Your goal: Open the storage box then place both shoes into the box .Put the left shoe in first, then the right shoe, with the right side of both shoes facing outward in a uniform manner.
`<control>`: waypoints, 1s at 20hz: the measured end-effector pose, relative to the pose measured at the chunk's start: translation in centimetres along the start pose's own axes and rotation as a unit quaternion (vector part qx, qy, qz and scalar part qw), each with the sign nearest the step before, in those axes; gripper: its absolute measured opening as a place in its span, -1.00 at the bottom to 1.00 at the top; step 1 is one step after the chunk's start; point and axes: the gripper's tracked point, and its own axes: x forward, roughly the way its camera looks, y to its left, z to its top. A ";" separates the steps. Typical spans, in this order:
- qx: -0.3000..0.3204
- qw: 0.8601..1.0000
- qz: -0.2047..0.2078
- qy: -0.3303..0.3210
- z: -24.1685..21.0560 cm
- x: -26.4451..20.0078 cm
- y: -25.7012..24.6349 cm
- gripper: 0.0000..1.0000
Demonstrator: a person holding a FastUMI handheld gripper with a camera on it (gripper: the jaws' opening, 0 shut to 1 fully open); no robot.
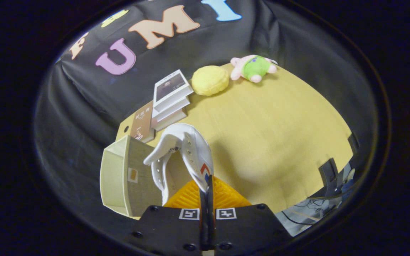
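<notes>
The claw (208,185) is pinched nearly closed on the side wall of a white shoe (187,153), which hangs lifted above the surface (262,142). The hold is thin, on an edge only, so the shoe could swing or slip free while it travels (a quick turn would be enough). Just beside the shoe, the storage box (119,177) stands open, its near corner cut off behind the claw's body. Whether this is the left or right shoe is hard to tell. Beyond lie stacked books (171,99), a yellow cushion (210,80) and a plush toy (254,67).
</notes>
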 end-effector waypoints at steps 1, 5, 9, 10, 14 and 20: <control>-0.003 1.000 0.002 -0.001 0.1 0.0 0.8 -0.94; -0.010 1.000 0.024 -0.007 0.3 -0.5 5.1 -0.94; -0.015 0.998 0.056 -0.013 0.3 -0.8 10.0 -0.94; -0.016 0.998 0.064 -0.011 0.2 -0.8 11.2 -0.94; -0.010 0.996 0.089 -0.010 -0.1 -0.4 14.9 -0.94; 0.004 0.994 0.105 0.006 -1.4 1.0 18.8 -0.94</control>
